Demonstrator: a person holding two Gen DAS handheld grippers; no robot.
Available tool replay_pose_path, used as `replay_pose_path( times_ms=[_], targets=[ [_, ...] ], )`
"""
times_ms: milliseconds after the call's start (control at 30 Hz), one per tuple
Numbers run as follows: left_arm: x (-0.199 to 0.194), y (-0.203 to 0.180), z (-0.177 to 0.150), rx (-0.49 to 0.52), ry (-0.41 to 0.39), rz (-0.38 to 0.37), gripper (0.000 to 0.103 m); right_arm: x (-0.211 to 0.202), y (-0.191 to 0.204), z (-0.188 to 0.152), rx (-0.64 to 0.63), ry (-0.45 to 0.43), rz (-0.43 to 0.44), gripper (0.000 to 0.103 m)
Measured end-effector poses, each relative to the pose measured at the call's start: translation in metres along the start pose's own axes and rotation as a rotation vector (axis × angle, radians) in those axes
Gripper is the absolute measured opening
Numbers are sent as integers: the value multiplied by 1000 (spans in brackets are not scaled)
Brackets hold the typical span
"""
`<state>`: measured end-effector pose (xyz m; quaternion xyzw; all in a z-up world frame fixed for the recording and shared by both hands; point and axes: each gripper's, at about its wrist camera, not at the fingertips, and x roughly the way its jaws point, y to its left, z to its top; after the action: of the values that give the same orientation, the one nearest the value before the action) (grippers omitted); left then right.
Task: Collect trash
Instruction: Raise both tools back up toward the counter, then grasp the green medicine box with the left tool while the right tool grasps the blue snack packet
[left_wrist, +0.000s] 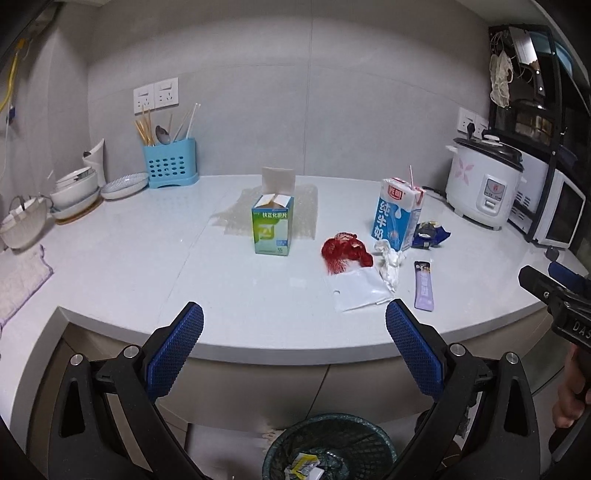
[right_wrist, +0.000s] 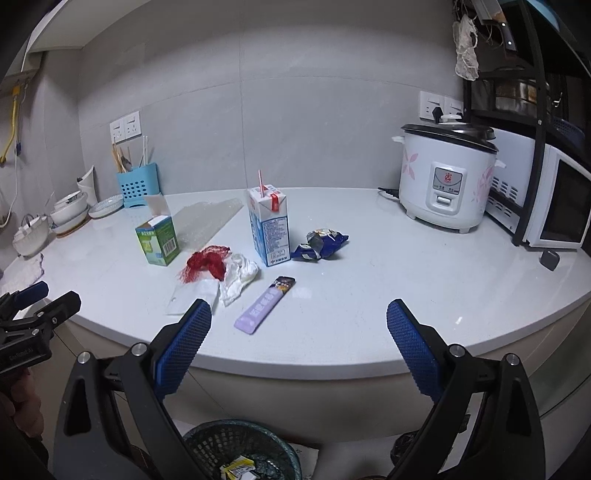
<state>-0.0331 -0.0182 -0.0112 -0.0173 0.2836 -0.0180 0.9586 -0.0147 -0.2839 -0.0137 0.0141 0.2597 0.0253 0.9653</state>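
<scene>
- On the table (right_wrist: 369, 295), toward the middle of its near edge, the trash lies in a loose cluster: a red mesh net (left_wrist: 345, 251), a crumpled white tissue (left_wrist: 388, 264), a flat white plastic bag (left_wrist: 360, 290) and a purple sachet (right_wrist: 266, 304).
- Behind them a blue-and-white milk carton (right_wrist: 269, 230) stands upright with a straw in its top; a crushed blue wrapper (right_wrist: 319, 245) lies just beside it on the right.
- A green-and-white box (left_wrist: 272, 227) stands upright with its top flaps open, on a sheet of bubble wrap (left_wrist: 306, 210) farther in from the near edge.
- Below the table's near edge a dark mesh bin (right_wrist: 242, 448) sits on the floor with a few yellow-and-white scraps in it.
- The left gripper (left_wrist: 295, 332) hovers off the near edge, jaws spread wide and holding nothing; the right gripper (right_wrist: 299, 332) likewise, jaws released and empty.
- Bare table lies between the trash and the rice cooker (right_wrist: 447, 181) at the right back; a microwave (right_wrist: 554, 206) fills the right end.
- The left back corner holds bowls (left_wrist: 75, 188) and a blue cutlery holder (left_wrist: 170, 164).
</scene>
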Motion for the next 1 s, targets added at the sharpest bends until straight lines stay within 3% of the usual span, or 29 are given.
replay_pose_path(
  times_ms=[567, 1000],
  targets=[
    [59, 13, 50, -26, 53, 28, 97, 77, -20, 53, 20, 85, -20, 92],
    [140, 18, 79, -13, 118, 65, 97, 168, -33, 79, 22, 191, -43, 88]
  ],
)
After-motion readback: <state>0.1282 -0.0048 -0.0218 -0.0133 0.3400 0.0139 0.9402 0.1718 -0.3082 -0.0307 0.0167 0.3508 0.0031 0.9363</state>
